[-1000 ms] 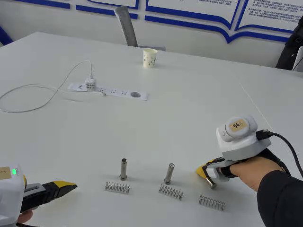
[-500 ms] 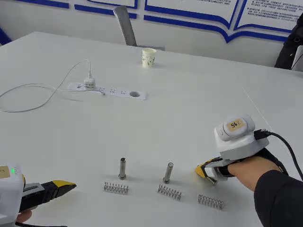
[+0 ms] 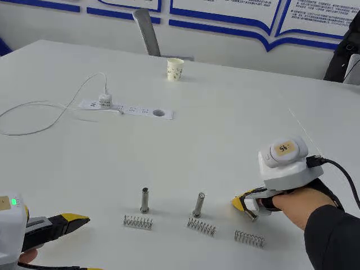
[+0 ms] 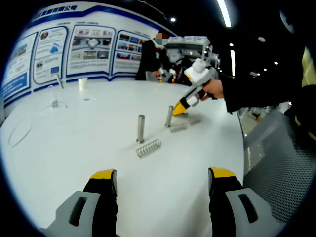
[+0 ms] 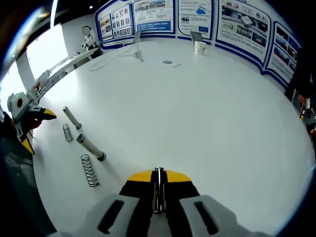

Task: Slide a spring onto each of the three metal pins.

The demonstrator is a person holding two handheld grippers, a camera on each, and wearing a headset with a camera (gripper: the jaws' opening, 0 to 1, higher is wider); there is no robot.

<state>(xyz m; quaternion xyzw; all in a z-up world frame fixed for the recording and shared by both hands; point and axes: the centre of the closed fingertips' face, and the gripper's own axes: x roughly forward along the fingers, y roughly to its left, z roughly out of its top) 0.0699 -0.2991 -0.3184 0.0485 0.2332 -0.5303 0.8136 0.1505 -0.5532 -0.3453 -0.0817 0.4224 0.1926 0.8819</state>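
Two metal pins stand upright on the white table [image 3: 225, 124], the left pin [image 3: 144, 199] and the middle pin [image 3: 199, 204]. A spring lies in front of each: left spring [image 3: 138, 221], middle spring [image 3: 202, 226]. A third spring [image 3: 249, 238] lies further right. Just above that spring, my right gripper [image 3: 241, 202] is shut on the third pin [image 3: 251, 214], seen as a thin metal strip [image 5: 158, 190] between its yellow tips. My left gripper [image 3: 87, 243] rests open at the table's near left corner, empty; its own view shows the left pin [image 4: 140, 128] and left spring [image 4: 148, 147] ahead.
A white power strip [image 3: 126, 109] with a plugged charger and a looping cable [image 3: 34, 112] lies at the left back. A paper cup [image 3: 175, 69] stands near the far edge, with a grey chair back [image 3: 145, 28] behind it. A black cable [image 3: 340, 171] trails from the right gripper.
The head camera has drifted slightly. The right gripper keeps hold of the pin in nearly the same spot; the left gripper has not visibly moved.
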